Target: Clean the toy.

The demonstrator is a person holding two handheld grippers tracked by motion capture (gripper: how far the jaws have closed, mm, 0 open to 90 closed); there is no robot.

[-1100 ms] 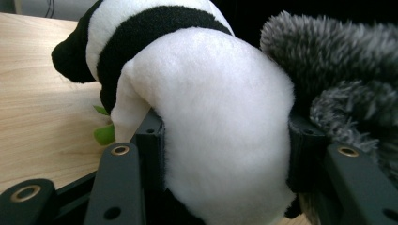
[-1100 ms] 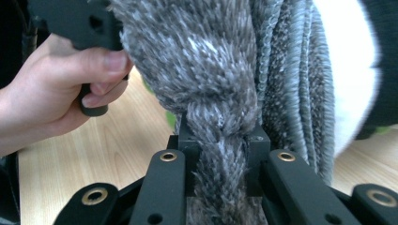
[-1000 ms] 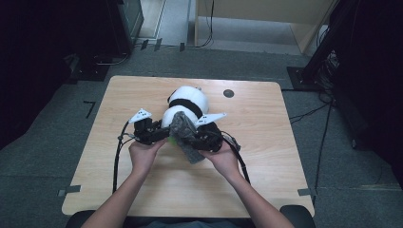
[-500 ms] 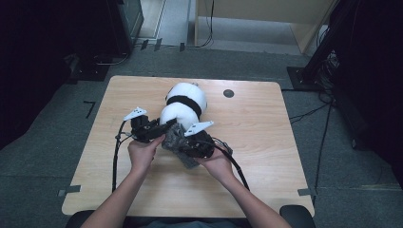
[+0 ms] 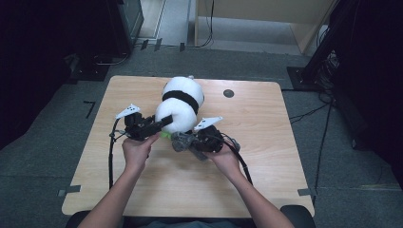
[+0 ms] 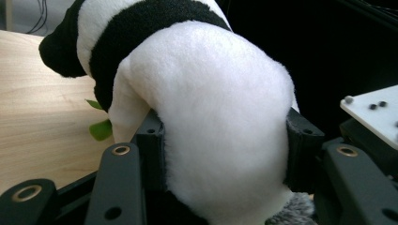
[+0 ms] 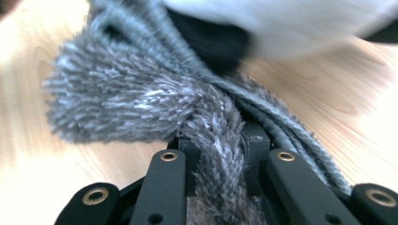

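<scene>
Your two arms reach forward over the near edge of the light wooden desk [image 5: 142,199]. Your right gripper [image 5: 183,141] pinches the fuzzy grey knitted scarf [image 7: 141,103] tight. Your left gripper [image 5: 164,121] squeezes the soft black-and-white panda toy [image 5: 179,102], which lies in the middle of the desk. Bare wood lies on both sides and behind the toy.

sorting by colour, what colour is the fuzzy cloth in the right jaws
Grey fuzzy cloth, clearest in the right gripper view.
</scene>
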